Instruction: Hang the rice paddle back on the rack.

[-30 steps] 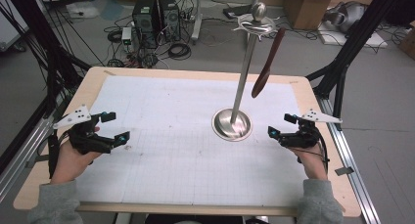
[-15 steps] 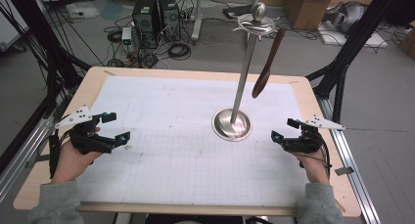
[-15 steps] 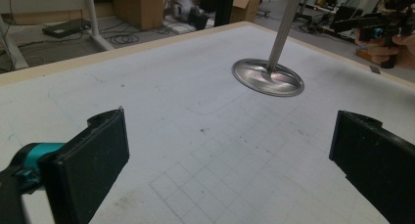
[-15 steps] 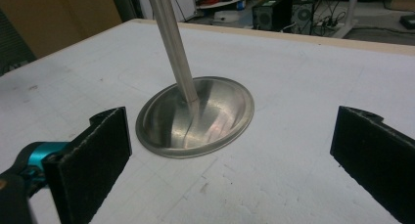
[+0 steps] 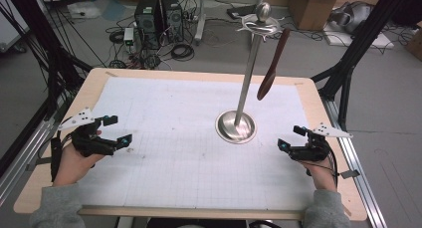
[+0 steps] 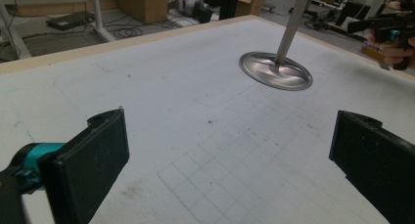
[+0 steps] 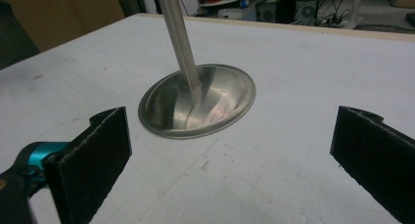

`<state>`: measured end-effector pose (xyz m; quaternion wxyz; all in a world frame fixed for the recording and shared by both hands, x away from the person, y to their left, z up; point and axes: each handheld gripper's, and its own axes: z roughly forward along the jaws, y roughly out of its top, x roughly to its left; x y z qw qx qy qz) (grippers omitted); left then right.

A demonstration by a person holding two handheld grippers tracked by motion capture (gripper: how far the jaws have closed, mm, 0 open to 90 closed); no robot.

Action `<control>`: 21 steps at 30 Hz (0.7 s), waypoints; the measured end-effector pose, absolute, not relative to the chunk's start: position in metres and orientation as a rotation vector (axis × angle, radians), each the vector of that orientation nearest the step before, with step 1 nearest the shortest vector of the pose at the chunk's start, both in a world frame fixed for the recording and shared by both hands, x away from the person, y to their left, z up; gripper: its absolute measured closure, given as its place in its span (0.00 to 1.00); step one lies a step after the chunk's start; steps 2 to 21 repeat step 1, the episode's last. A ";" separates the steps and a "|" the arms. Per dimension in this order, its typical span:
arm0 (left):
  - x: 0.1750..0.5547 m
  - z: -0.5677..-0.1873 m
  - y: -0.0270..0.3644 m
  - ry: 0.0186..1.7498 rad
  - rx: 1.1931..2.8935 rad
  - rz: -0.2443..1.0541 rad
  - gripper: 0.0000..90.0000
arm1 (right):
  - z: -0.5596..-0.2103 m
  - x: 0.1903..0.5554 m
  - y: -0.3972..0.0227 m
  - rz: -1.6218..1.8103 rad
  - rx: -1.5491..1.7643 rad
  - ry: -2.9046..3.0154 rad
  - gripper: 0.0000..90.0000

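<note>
Both grippers are spread wide and empty. The metal stand (image 5: 237,124) sits just ahead-left of the right gripper (image 5: 287,139), its pole upright; the left gripper (image 5: 118,130) is way farther off.

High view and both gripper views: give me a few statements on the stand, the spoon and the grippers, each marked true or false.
1. The stand is upright on the table. True.
2. The right gripper is shut on the stand's pole. False: its jaws stand wide apart, short of the base.
3. A brown spoon hangs from the top of the stand. True.
4. The left gripper holds the spoon. False: it is open and empty, at the table's left side.
5. The spoon lies flat on the table. False: it hangs clear of it.
</note>
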<state>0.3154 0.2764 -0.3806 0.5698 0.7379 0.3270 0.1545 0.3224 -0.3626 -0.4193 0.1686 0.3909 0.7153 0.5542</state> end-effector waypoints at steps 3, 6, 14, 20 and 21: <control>0.315 -0.381 0.276 0.768 1.732 0.363 0.02 | -0.419 0.322 -0.363 1.576 1.111 2.034 0.00; 0.315 -0.381 0.276 0.768 1.732 0.363 0.02 | -0.419 0.322 -0.363 1.576 1.111 2.034 0.00; 0.315 -0.381 0.276 0.768 1.732 0.363 0.02 | -0.419 0.322 -0.363 1.576 1.111 2.034 0.00; 0.315 -0.381 0.276 0.768 1.732 0.363 0.02 | -0.419 0.322 -0.363 1.576 1.111 2.034 0.00; 0.315 -0.381 0.276 0.768 1.732 0.363 0.02 | -0.419 0.322 -0.363 1.576 1.111 2.034 0.00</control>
